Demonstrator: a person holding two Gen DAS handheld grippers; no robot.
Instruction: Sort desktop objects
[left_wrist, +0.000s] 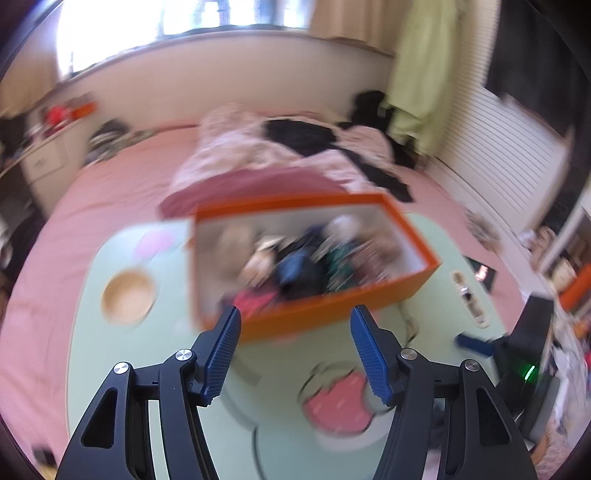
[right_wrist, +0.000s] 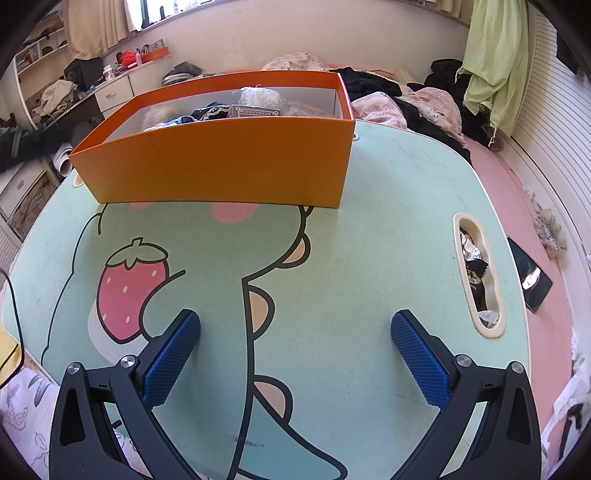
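Mostly sorted, as a judgement: the open orange cardboard box (right_wrist: 221, 166) already holds a heap of small things, among them dark blue cloth, pale fluffy pieces and a small printed carton.
Box position: it stands at the far side of the pale green lap table printed with a cartoon dinosaur and strawberry (right_wrist: 388, 229), well ahead of both tools.
Left to do: in the blurred left view a round wooden bowl (left_wrist: 128, 295) sits on the table left of the box; whether it belongs in the box is unclear.
Side slot: a cream-rimmed oval recess (right_wrist: 480, 273) at the table's right edge holds crumpled wrappers.
Left gripper (left_wrist: 295, 350): jaws spread wide, nothing between them, raised and looking down into the box.
Right gripper (right_wrist: 295, 354): jaws wide apart, empty, low over the bare table.
Surface: the table rests on a pink bedsheet (right_wrist: 517, 192), with a dark phone (right_wrist: 532, 280) lying beside it.
Room: a cluttered bedroom with rumpled clothes, a hanging green garment, shelves and a bright window.
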